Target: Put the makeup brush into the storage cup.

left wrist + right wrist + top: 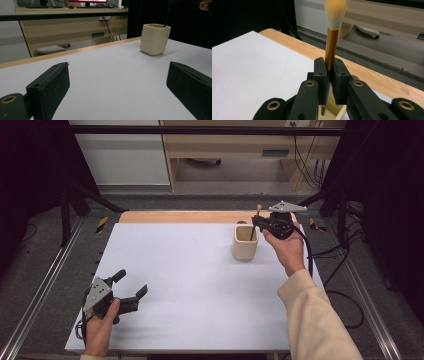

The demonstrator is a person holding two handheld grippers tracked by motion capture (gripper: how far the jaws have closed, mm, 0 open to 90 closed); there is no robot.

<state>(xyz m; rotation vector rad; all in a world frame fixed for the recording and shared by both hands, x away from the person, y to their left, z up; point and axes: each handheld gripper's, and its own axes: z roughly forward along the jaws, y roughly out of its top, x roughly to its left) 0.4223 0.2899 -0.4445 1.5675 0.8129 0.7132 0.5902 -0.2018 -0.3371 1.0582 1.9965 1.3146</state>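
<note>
Over toward the upper right of the high view, the right gripper (pixel 258 222) is clenched on a makeup brush (pixel 254 223), holding it nearly upright with the bristles on top and the dark handle reaching down into the cream ceramic cup (pixel 245 246). In the right gripper view the jaws pinch the brush (pixel 331 47) just below its gold ferrule, with the pale, orange-tipped tuft standing above them and the cup's rim (pixel 338 113) showing low in the frame, directly under the grip. That high hold makes sense to me: it leaves the long handle free to go into the cup. Whether the handle's end touches the bottom I cannot tell.

The cup stands on the white sheet (pixel 190 280) covering the table, near the sheet's far right corner, close to the bare wooden edge (pixel 190 216) at the back. From the left gripper view it sits in the upper right (pixel 155 38), with a thin dark stem poking up out of its mouth.

The left gripper (pixel 131 288) is well apart from all this, at the lower left of the high view, resting low over the sheet with its jaws spread wide and nothing between them. It looks parked there simply to keep out of the way; my guess is the job needs one hand only.
</note>
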